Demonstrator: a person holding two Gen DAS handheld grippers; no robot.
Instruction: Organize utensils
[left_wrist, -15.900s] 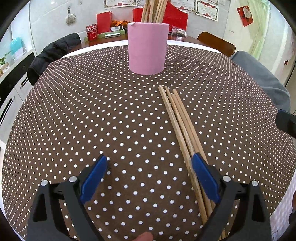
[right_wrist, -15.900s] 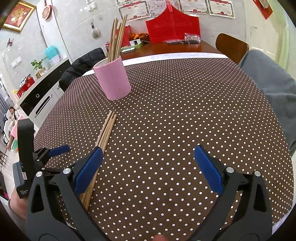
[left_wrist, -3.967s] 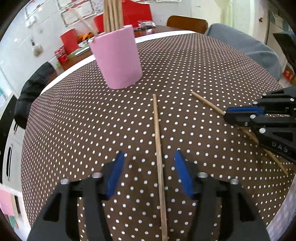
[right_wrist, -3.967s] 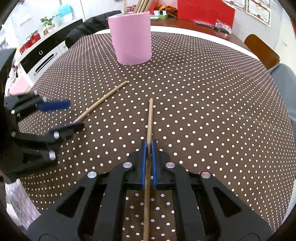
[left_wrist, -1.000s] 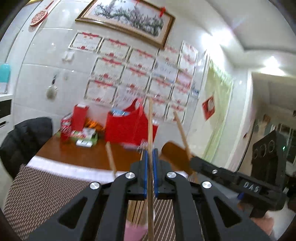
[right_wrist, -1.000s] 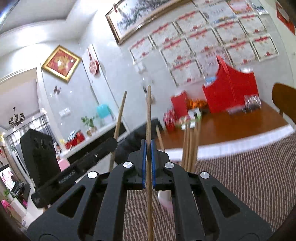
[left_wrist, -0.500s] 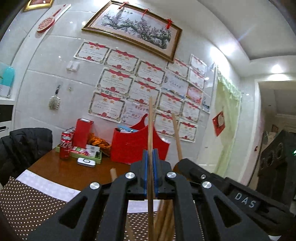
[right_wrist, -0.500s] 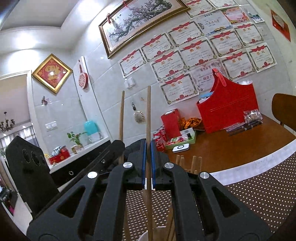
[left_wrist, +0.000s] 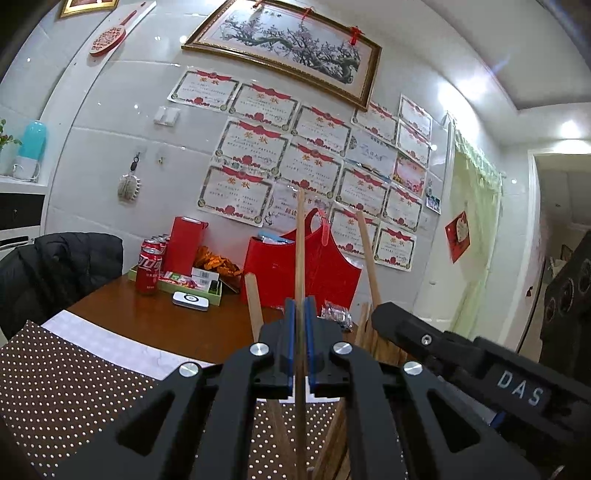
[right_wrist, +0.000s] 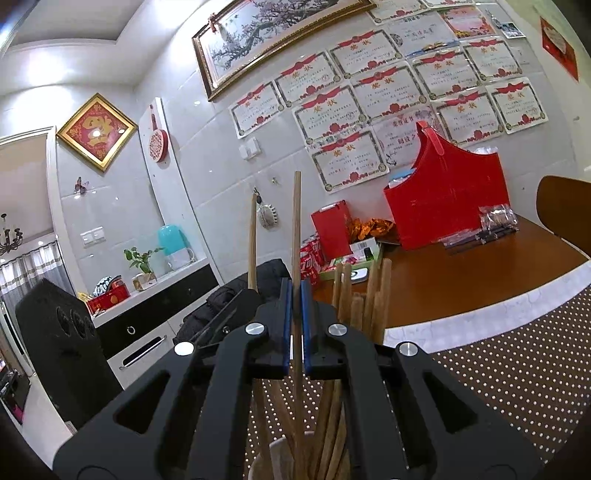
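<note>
We hold one chopstick (left_wrist: 300, 240) upright in our left gripper (left_wrist: 300, 345), its blue pads clamped on the shaft. A second chopstick (right_wrist: 296, 221) stands upright in our right gripper (right_wrist: 293, 332), pinched the same way. Both grippers point about level, side by side, over the pink cup (right_wrist: 280, 458), whose rim shows at the bottom of the right wrist view with a bundle of chopsticks (right_wrist: 364, 295) standing in it. The lower ends of both held sticks reach down among that bundle. Below lies the brown dotted tablecloth (left_wrist: 74, 387); beyond it sits a red bag (right_wrist: 447, 210).
</note>
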